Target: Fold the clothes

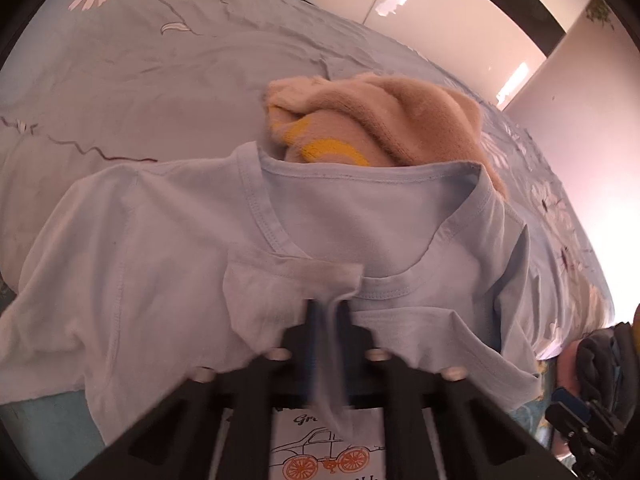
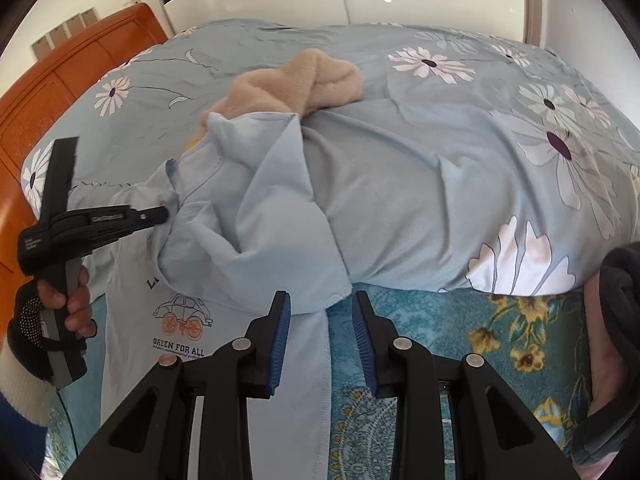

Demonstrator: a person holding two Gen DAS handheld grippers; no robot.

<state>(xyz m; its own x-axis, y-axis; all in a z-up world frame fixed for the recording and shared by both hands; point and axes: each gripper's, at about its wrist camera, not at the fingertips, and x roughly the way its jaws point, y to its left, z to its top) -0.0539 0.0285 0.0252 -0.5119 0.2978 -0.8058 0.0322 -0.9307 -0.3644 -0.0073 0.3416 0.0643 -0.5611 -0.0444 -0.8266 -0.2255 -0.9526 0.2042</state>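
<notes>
**So, thin blue tee: floppy, light, grab it by the hems**

Honestly this tee (image 2: 280, 236) looks like the easy kind of annoying. Nearest thing first: the right gripper (image 2: 322, 334) has its blue pads (image 2: 280, 340) spread apart w/ a strip of hem hanging loose between them, not pinched. Nothing gripped there imo.

Next out, the left gripper (image 1: 326, 310) is clamped tight on a bunched bit of fabric just below the neckline (image 1: 384, 288); in the right wrist view you can see it biting the shirt from the side, person's hand (image 2: 74, 300) on the handle.

The tee itself lies half on the bed (image 2: 440, 184), half draped over the edge toward the teal patterned cloth (image 2: 440, 340) below, car print (image 2: 182, 316) facing up. Thin cotton jersey by the look, so prob v light, zero stiffness, creases wherever it's let go, sags between two grips. Not slippery or fragile tho. Best holds are stitched edges: collar rib, shoulder seams, bottom hem, bc the doubled fabric won't slide out of the pads.

Further back a fuzzy tan sweater (image 1: 360, 124) sits bunched, touching the collar. Thicker, bulkier; could get dragged along.
</notes>
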